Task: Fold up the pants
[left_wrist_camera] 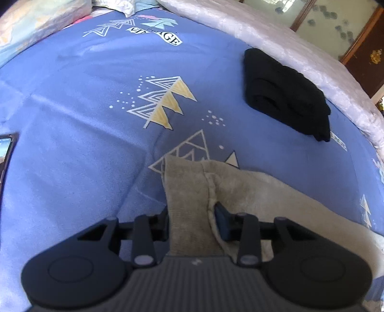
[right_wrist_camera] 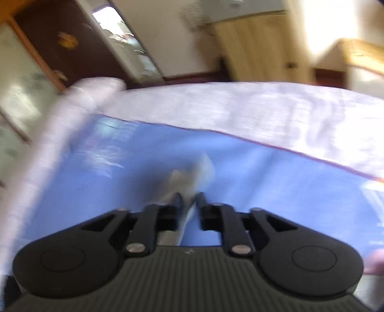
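Beige fleece pants (left_wrist_camera: pixel 252 192) lie on the blue patterned bedsheet (left_wrist_camera: pixel 84 120) at the lower right of the left wrist view. My left gripper (left_wrist_camera: pixel 192 211) is shut on a thick fold of the beige pants at their hem, which sticks up between the fingers. In the blurred right wrist view, my right gripper (right_wrist_camera: pixel 188 199) is shut on a thin pale edge of the beige pants (right_wrist_camera: pixel 189 177) above the blue sheet (right_wrist_camera: pixel 264 180).
Folded black pants (left_wrist_camera: pixel 285 93) lie at the right on the sheet. A white quilt (left_wrist_camera: pixel 300 52) borders the bed's far right; it also shows in the right wrist view (right_wrist_camera: pixel 240 108). A phone (left_wrist_camera: pixel 6 148) lies at the left edge. Pillows (left_wrist_camera: pixel 36 19) lie far left. A wooden wardrobe (right_wrist_camera: pixel 60 43) stands beyond.
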`<state>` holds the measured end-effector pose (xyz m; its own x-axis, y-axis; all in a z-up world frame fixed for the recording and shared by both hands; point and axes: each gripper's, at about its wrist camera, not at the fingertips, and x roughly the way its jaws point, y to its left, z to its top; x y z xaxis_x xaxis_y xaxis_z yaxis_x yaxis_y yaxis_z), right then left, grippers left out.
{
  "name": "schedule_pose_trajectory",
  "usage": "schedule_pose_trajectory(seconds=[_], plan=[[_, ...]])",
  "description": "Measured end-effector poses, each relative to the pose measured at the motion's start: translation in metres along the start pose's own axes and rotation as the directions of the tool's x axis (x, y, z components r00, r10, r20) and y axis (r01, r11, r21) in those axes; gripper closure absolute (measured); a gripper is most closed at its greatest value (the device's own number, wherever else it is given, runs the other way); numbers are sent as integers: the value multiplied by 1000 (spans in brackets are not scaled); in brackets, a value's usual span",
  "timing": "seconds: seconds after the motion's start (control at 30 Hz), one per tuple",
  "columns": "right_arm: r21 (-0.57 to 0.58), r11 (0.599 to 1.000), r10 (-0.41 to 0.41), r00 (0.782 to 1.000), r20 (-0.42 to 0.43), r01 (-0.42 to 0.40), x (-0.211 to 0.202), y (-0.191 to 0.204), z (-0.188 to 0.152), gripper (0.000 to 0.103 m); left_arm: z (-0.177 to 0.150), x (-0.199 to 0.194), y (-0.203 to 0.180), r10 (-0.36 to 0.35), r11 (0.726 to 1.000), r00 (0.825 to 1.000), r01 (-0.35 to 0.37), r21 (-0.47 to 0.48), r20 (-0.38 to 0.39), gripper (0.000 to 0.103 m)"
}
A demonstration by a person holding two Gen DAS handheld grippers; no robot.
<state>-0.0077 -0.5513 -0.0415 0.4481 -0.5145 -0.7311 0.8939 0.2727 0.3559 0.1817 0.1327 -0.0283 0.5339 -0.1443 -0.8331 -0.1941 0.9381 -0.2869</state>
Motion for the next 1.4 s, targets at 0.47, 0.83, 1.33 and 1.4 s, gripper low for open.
schedule_pose_trajectory(seconds=[0.47,0.83,1.33,1.4], plan=[[-476,858,96,969,-227,-196,45,124,-64,52,17,20,-4,49,997,998,-51,58,30,75],[-346,892,308,951,-8,-292,38,163,-42,97,37,-6,-37,12,996,961,-37,86,276,94],[-285,849,401,893,-204,-446,-3,142,-69,64,21,-30,4,153,987,959,-162,18,240,44],[-242,821,466,851,-242,-518,-29,117,-74,62,9,-56,23,140,990,959,-140,-15,248,42]])
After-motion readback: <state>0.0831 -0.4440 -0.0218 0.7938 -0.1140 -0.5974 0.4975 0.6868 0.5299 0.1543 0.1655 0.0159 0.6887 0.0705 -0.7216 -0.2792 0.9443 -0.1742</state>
